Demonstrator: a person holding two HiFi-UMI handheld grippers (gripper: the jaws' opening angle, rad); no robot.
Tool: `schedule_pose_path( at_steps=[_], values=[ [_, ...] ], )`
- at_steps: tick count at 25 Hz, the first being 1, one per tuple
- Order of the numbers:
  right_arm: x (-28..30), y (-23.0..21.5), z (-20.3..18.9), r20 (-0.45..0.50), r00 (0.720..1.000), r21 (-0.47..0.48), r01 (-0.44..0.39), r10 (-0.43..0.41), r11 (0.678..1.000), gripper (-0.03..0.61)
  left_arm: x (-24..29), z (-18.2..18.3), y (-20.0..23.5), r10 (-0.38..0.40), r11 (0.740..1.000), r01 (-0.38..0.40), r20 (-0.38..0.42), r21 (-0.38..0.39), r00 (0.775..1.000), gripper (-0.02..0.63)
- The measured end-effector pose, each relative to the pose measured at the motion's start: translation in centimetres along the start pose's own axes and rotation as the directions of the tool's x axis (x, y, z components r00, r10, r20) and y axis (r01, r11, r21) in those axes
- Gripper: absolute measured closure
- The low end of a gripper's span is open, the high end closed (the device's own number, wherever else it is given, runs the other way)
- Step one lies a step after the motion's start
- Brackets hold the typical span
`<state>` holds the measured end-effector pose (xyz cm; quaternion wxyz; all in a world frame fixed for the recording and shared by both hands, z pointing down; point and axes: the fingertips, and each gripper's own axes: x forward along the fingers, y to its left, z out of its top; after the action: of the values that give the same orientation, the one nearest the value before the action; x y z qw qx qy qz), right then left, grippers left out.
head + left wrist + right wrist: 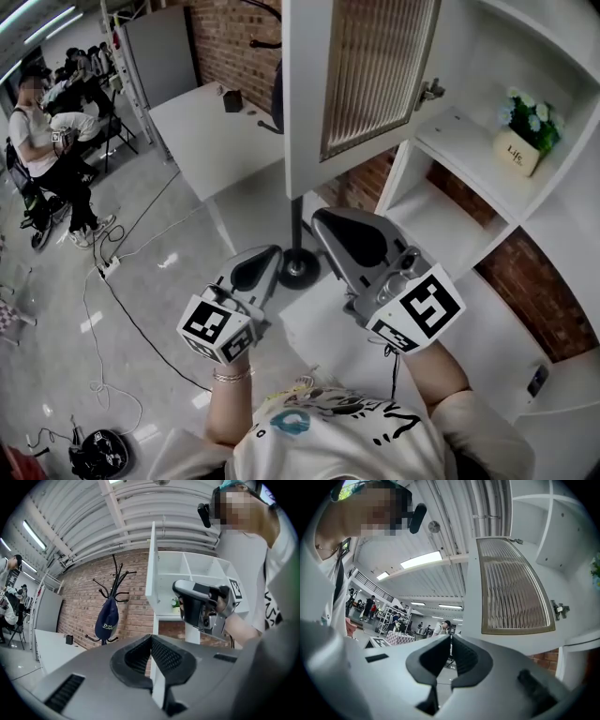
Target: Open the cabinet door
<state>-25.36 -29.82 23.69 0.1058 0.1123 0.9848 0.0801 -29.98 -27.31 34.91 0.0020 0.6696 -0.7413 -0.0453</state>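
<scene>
The door (pixel 366 84) of the white cabinet (pixel 441 220) is seen standing wide open. Its ribbed glass panel is turned out to the left, away from the shelves, and it is hung from a hinge (pixel 431 91) at its right edge. The shelves are laid bare, with a flower pot (pixel 518 150) shown on the upper one at far right. Below the door's lower edge, the left gripper (pixel 274 253) and the right gripper (pixel 321 220) are held side by side, near the door, and neither is seen touching it. Both pairs of jaws are pressed together at the tips, with nothing pinched between them. The task is judged to be all but done. The door is already open as far as can be seen, and no grip on it is left to be released. Only a drawing back of the grippers appears to be left.
</scene>
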Motion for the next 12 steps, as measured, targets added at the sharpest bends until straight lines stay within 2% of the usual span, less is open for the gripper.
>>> schedule_pose_path(
  at_steps=[6,12],
  values=[
    [-1.4,-0.2,-2.4,-0.062,0.997,0.011,0.042,-0.042,0.999,0.546,0.7,-0.2,-1.2,-0.056,0.998,0.057,-0.024,0.029,0.998,0.598],
    [-4.4,-0.9,-4.8,-0.12,0.986,0.046,0.12,-0.113,0.992,0.546,2.2,-1.8,-3.6,-0.163,0.985,0.166,-0.067,0.043,0.984,0.598]
  ],
)
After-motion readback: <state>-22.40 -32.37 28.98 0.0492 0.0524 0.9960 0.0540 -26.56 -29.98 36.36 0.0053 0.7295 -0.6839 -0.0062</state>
